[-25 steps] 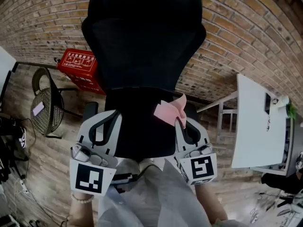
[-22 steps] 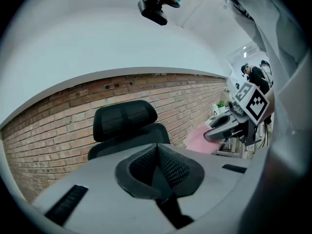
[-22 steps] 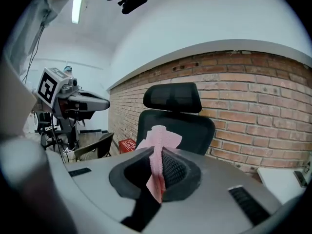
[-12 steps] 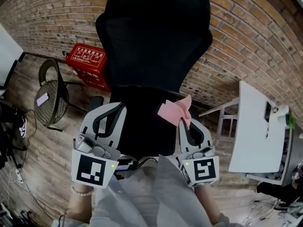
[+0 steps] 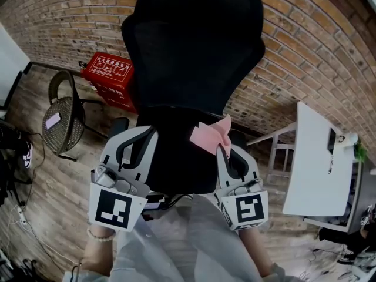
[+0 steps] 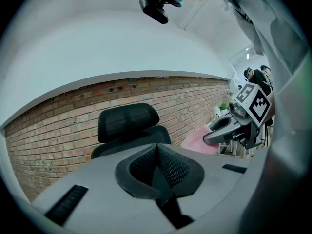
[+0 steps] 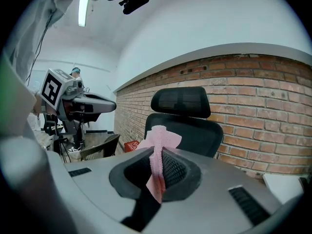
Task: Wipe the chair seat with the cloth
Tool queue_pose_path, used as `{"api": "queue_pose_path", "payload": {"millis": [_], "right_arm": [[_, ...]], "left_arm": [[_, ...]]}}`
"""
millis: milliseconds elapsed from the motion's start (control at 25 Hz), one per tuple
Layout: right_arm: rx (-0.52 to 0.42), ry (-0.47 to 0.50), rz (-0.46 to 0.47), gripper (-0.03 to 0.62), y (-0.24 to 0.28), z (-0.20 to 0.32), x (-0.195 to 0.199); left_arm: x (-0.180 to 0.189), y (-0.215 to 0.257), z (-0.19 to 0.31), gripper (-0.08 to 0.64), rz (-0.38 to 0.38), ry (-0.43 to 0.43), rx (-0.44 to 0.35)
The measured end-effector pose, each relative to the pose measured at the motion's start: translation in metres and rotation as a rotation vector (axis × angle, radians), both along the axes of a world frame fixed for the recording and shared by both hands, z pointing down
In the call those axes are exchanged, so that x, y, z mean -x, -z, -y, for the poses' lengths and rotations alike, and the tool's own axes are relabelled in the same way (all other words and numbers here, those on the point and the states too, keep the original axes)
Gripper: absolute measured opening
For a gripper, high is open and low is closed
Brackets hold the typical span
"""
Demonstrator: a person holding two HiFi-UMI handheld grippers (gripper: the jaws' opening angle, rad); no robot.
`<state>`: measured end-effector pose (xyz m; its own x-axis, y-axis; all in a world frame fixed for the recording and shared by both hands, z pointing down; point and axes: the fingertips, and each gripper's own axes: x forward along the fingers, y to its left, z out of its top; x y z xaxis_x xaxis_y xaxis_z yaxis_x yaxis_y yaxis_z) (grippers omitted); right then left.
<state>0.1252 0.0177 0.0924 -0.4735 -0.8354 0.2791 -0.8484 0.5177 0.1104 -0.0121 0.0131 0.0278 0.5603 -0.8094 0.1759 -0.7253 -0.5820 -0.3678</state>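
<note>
Cloth [image 5: 210, 135] as before tight in right hand-held gripper [image 5: 225, 150] over chair seat [image 5: 170, 157]; left hand-held gripper [image 5: 144, 136] closed, empty.

Soft cloth, matt plastic, rough brick.
Your right gripper [image 7: 157, 172] is matt grey plastic with ribbed black pads [image 7: 175, 168] pinching a soft pink cloth [image 7: 162, 138]; the chair [image 5: 194, 51] is black mesh, the wall [image 5: 305, 46] rough brick.

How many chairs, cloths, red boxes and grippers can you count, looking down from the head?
Chairs: 2, the black office chair and the wicker chair
Cloths: 1, the pink cloth
Boxes: 1, the red box
Hand-held grippers: 2, the left hand-held gripper and the right hand-held gripper
Total: 6
</note>
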Motion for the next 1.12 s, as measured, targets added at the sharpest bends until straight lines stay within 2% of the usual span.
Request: {"api": "queue_pose_path", "payload": {"millis": [360,720,1120], "right_arm": [[-0.012,0.016,-0.024,0.055,0.001,0.000,-0.001],[-0.051,0.010,0.007,0.055,0.008,0.006,0.001],[0.003,0.026,-0.021,0.055,-0.005,0.003,0.002]], "left_arm": [[-0.006,-0.002,-0.001,0.018,0.005,-0.009,0.005],[-0.009,-0.008,-0.001,0.018,0.001,-0.014,0.013],[-0.006,-0.011,0.004,0.018,0.003,-0.003,0.020]]}}
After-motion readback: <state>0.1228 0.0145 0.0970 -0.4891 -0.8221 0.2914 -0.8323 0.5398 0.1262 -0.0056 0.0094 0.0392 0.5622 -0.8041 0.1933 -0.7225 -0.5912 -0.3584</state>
